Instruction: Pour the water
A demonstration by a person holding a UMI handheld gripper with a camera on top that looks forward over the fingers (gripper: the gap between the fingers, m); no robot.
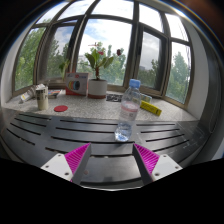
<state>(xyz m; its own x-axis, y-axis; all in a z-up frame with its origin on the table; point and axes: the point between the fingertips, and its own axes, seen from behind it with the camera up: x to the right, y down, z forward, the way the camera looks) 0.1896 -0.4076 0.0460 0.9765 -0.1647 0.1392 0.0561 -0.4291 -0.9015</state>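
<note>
1. Gripper view: the water bottle [127, 110] stands upright on the slatted tabletop [60, 128], a little right of the frame's centre. It is clear plastic with a pale cap at the top, and its long axis runs vertically.

2. Gripper view: the gripper [112, 158] sits at the bottom centre with its jaws wide apart and nothing held. The left pink pad [76, 155] and the right pink pad [148, 157] frame an open gap.

3. Gripper view: the bottle lies straight ahead of the jaws, beyond the fingertips and apart from them, lined up slightly nearer the right finger. Judging by this, the coming move is a forward reach with a small shift right.

4. Gripper view: a potted plant [97, 70] and a mug [42, 98] stand further back at upper left, below the bay window [120, 35].
</note>
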